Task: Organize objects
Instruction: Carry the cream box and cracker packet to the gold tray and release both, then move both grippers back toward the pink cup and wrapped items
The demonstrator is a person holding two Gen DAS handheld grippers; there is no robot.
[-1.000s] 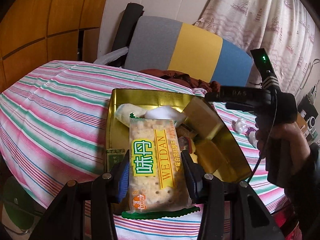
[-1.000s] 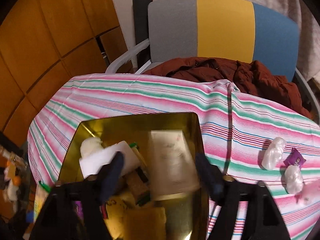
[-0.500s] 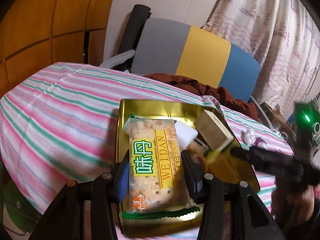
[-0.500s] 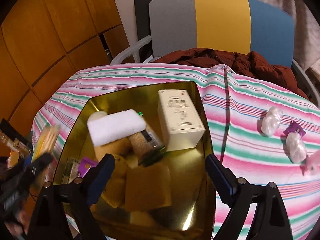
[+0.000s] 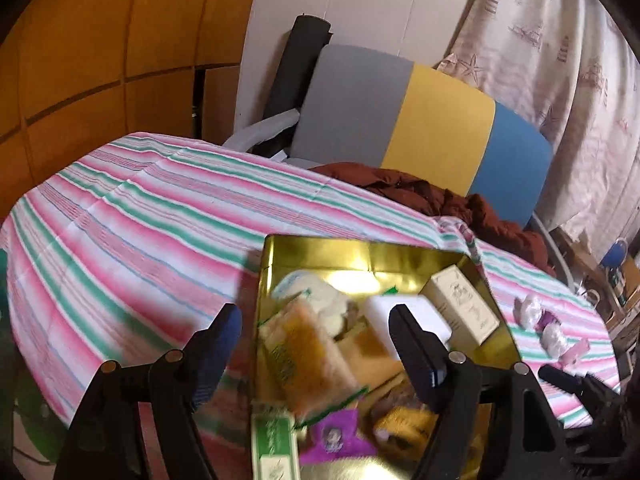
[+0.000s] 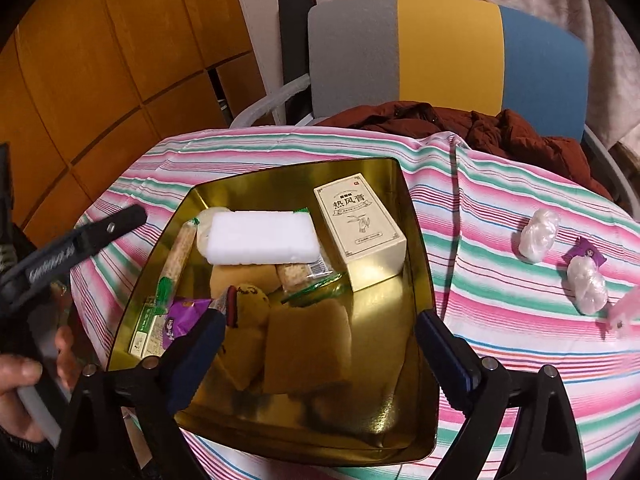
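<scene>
A gold tin (image 5: 372, 256) (image 6: 384, 380) sits on the striped tablecloth, holding a beige box (image 5: 464, 304) (image 6: 362, 220), a white foam block (image 6: 260, 236), a purple sachet (image 6: 182, 316) and several yellow packets. The cracker packet (image 5: 308, 352) lies blurred inside the tin; in the right wrist view the cracker packet (image 6: 180, 246) leans edge-on by the left wall. My left gripper (image 5: 315, 314) hangs open over the tin's left side, holding nothing. My right gripper (image 6: 320, 320) is open above the tin's near end, also holding nothing.
Two white wrapped sweets (image 6: 538, 232) (image 6: 586, 280) and a purple sweet (image 6: 588, 250) lie on the cloth right of the tin. A grey, yellow and blue chair (image 6: 440, 48) with a brown jacket (image 6: 480, 124) stands behind the table. A hand (image 6: 24, 368) holds the left gripper's handle.
My left gripper opened and let go of the cracker packet, which dropped into the tin. My right gripper released the beige box into the tin and drew back, staying open.
</scene>
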